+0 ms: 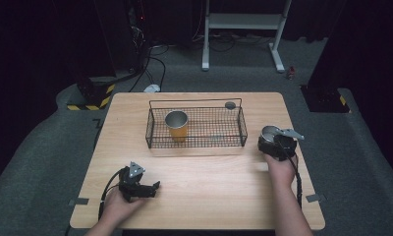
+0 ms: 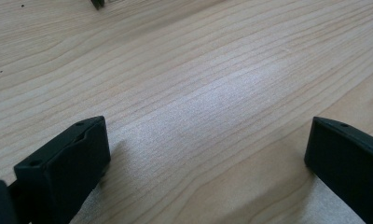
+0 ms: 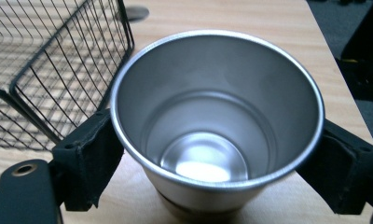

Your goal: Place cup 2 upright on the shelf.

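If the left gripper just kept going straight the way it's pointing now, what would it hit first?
Most likely the bare table. The left gripper lies low with its jaws open, angled down at the wood, nothing between them. Farther along, a small dark object sits at the top edge, too cropped to identify.

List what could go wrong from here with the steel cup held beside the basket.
1. The right hand-held gripper clamps the smooth, tapered steel cup just below its rim, so it might slip.
2. The wire basket wall stands close by; the cup could catch it on the way in.
3. An orange cup already stands inside and could be knocked.
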Tool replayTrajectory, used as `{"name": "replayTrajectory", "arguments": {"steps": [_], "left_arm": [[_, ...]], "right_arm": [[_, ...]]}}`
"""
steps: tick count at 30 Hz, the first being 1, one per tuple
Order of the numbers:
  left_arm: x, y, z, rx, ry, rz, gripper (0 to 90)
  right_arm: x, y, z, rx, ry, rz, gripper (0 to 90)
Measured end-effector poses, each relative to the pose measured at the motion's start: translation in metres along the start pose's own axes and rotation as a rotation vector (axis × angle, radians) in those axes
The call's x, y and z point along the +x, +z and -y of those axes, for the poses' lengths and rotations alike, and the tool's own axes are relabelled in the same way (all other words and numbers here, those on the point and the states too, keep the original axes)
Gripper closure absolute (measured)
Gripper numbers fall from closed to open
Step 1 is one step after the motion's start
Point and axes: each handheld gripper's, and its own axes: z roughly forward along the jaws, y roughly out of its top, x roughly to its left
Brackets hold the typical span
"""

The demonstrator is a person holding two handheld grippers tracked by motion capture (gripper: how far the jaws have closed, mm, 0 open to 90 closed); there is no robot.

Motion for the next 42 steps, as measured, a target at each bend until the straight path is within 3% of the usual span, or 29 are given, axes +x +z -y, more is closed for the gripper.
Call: {"name": "replayTrajectory", "arguments": {"steps": [7,11,20,30,35,42], "left_arm": [[0.0,0.0,0.0,-0.001,-0.001,0.001,0.6],[0.0,0.0,0.0,-0.001,-0.001,0.001,0.6],[0.001,0.0,0.0,0.0,0.004,-0.001,0.6],[0.001,0.0,0.0,-0.001,0.003,-0.001,0.6],[0.001,0.0,0.0,-0.001,0.001,-0.001,0.6],[0.001,0.0,0.0,0.0,0.001,-0.001,0.6]], "right_arm": [[-0.002,0.01,0.001,0.01,0.01,0.006,13.6],[0.001,0.012,-0.004,0.015,-0.018,0.008,13.7],[0.0,0.012,-0.005,0.014,-0.022,0.019,18.1],[0.002,0.007,-0.006,0.027,-0.028,0.02,18.3],[0.007,0.0,-0.007,0.013,-0.056,0.015,18.3],[0.009,-0.007,-0.001,0.007,-0.05,0.003,18.3]]}}
